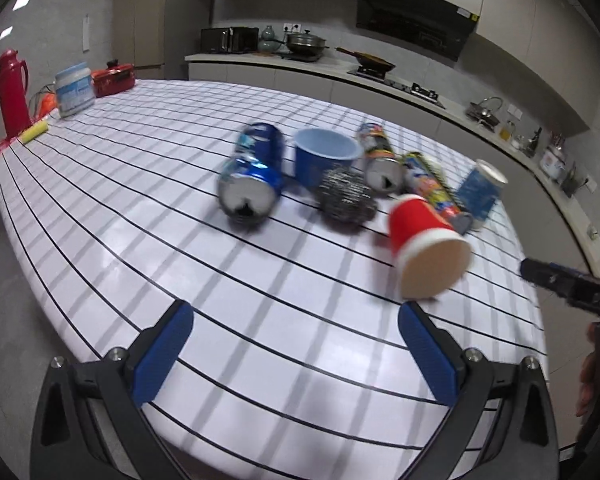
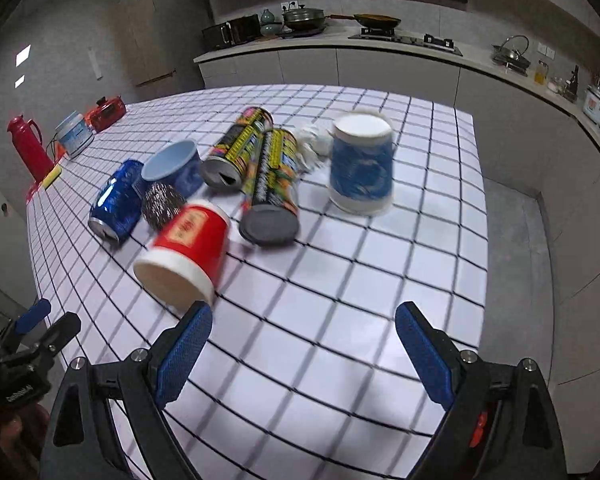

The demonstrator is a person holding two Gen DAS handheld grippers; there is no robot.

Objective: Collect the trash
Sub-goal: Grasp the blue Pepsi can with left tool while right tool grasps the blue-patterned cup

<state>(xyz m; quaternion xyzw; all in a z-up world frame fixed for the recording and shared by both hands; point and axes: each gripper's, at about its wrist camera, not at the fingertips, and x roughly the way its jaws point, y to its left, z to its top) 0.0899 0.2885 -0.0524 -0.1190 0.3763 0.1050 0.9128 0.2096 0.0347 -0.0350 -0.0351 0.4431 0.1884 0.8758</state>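
Both grippers hang above the near part of the checked table [image 2: 380,280], empty. The left gripper [image 1: 296,344] has its blue pads spread wide with nothing between them; the right gripper [image 2: 304,344] is likewise spread, jaws bare.

Landmark: the red paper cup [image 2: 188,248], on its side, mouth toward the cameras.
- Steel wool scourer [image 2: 162,204]: touching or just behind the red cup.
- Crushed blue can [image 2: 118,200]: beyond the scourer, lying down.
- Light-blue cup [image 2: 176,166]: behind the scourer, tipped with its mouth up and away.
- Two printed tube cans [image 2: 274,172]: lying just beside the red cup, on the side away from the blue can.
- Blue-patterned paper cup [image 2: 360,164]: standing upside down, well apart, past the tubes; crumpled white paper [image 2: 312,144] just behind it.

Judgement: the red cup is nearest, light and thin-walled, so it will likely crush or roll under a hard pinch. Better to take it across the stiffer rolled rim, or mid-body with light pressure. The cans look stiffer but smooth and liable to roll.
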